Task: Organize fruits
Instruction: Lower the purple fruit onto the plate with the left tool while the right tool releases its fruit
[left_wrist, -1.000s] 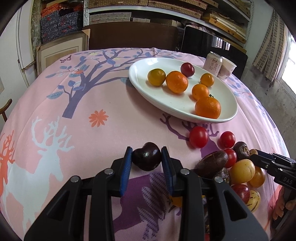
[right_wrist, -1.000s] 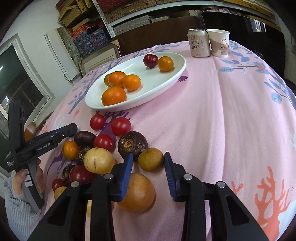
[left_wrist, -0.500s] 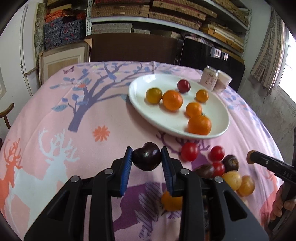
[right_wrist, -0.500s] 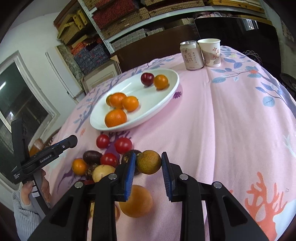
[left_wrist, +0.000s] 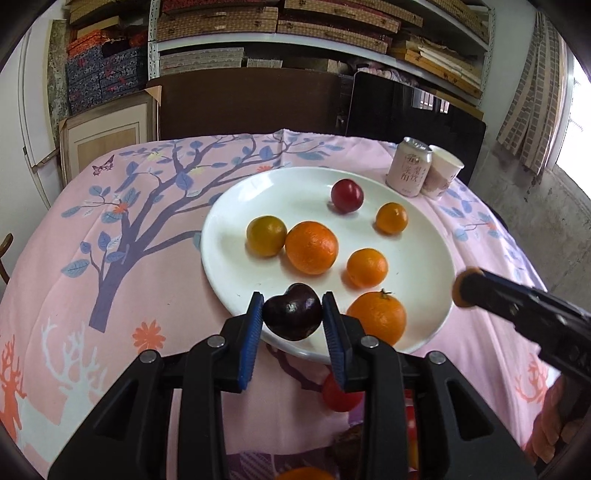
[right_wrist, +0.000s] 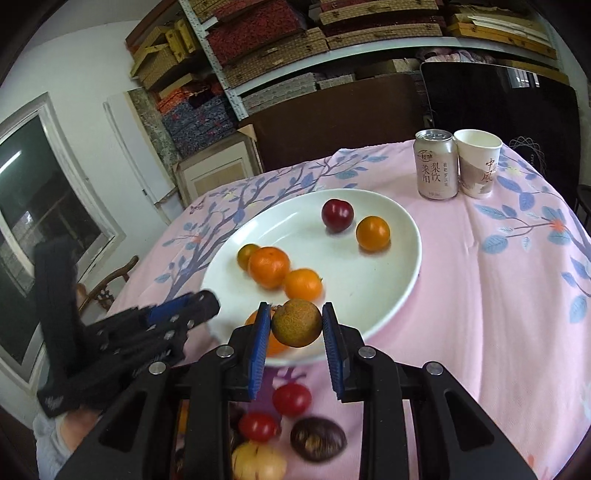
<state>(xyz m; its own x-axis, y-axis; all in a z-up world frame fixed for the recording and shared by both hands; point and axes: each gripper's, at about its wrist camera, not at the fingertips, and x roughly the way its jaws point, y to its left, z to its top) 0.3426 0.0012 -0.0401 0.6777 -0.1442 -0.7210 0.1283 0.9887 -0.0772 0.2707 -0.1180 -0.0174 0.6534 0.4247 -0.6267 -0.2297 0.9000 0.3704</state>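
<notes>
My left gripper (left_wrist: 291, 325) is shut on a dark purple heart-shaped plum (left_wrist: 291, 312) and holds it above the near rim of the white plate (left_wrist: 229, 229). My right gripper (right_wrist: 297, 332) is shut on a brownish-yellow round fruit (right_wrist: 297, 323), held over the near edge of the same plate (right_wrist: 399, 266). The plate carries several oranges (left_wrist: 312, 247) and a red plum (left_wrist: 346, 195). Loose tomatoes (right_wrist: 291, 398), a dark passion fruit (right_wrist: 317, 437) and a yellow fruit (right_wrist: 258, 461) lie on the pink cloth below the right gripper. The right gripper also shows at the right of the left wrist view (left_wrist: 517, 306).
A pink drink can (right_wrist: 435, 170) and a paper cup (right_wrist: 478, 166) stand at the table's far right corner. The left gripper's body (right_wrist: 122, 332) is at the left of the right wrist view. Shelves and a dark panel stand behind the table.
Both grippers have risen and moved forward from the fruit pile to the plate's near rim. The right gripper closed on the brownish fruit and lifted it; the left kept the plum.
</notes>
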